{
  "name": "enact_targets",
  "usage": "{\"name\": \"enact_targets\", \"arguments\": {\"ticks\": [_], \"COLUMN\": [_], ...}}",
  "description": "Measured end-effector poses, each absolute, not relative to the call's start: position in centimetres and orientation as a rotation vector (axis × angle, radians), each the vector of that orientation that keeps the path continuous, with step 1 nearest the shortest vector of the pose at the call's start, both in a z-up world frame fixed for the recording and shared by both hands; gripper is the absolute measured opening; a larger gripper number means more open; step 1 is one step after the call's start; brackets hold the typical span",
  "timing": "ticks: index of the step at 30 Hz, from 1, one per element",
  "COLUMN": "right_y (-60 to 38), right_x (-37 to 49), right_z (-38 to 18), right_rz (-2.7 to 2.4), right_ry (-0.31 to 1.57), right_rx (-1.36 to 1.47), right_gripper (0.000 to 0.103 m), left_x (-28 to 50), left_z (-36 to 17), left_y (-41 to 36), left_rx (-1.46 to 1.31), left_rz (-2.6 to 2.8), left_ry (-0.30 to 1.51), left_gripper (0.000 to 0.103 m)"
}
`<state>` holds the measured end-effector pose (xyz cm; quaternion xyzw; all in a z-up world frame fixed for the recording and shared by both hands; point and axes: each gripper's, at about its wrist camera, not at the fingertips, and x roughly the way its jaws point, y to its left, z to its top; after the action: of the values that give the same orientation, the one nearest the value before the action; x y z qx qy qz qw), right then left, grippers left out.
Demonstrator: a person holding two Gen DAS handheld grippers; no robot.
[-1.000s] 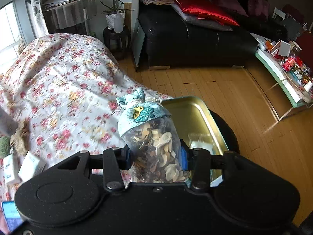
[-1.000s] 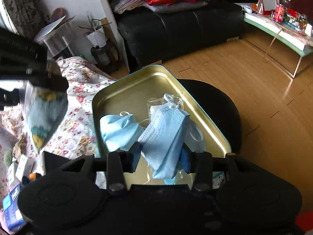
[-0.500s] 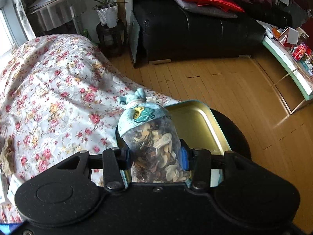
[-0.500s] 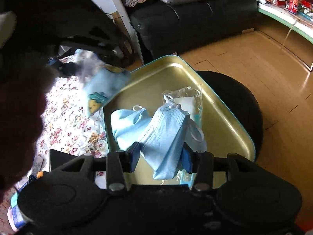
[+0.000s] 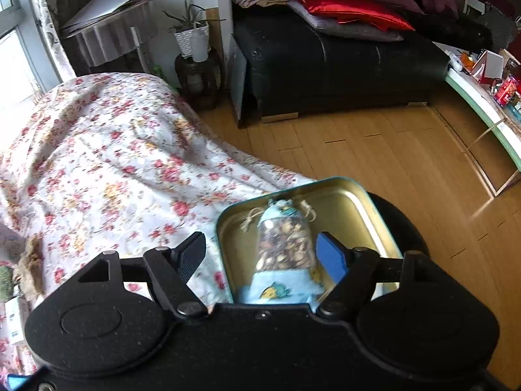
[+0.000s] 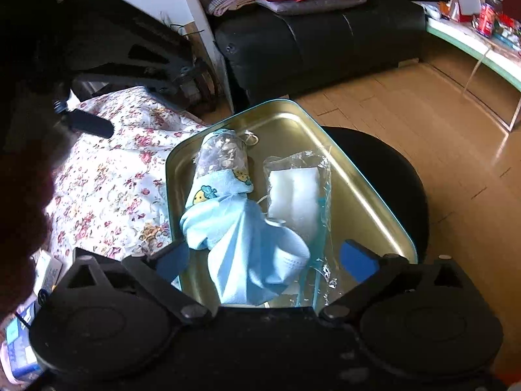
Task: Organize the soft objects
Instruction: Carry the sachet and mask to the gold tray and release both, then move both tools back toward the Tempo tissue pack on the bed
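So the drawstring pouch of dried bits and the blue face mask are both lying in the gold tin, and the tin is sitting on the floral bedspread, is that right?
Not quite. The drawstring pouch and the blue face mask do lie in the gold tin, but the tin sits on a round black stool beside the floral bedspread, not on it. The right wrist view shows this.

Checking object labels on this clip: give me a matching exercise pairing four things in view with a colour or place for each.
Things:
1. sachet
2. face mask
3. tin tray
4. bedspread

Descriptions:
A. gold inside, resting on a black stool
B. plain light blue, crumpled in the tray
C. floral print, left of the tray
D. clear middle showing dried pieces, blue cartoon-print cloth ends

Pairs: 1-D, 2-B, 3-A, 4-C
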<state>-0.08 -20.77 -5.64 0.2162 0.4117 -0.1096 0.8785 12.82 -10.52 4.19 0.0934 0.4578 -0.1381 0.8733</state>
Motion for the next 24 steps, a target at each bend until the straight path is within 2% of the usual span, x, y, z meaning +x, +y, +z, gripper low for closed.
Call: {"name": "enact_targets", "arguments": {"ticks": [24], "right_y": [-16.7], "right_x": [-2.4], "right_z": [-3.8], "right_rz": [-0.151], "right_ry": [0.886], "right_rx": [0.303], "right_gripper": [0.103], "left_x": [5.4], "left_z": [7.6], "left_y": [1.8], "left_rx": [0.133], "left_rz": [-0.135], "left_ry": [0.87], "left_gripper": [0.079]}}
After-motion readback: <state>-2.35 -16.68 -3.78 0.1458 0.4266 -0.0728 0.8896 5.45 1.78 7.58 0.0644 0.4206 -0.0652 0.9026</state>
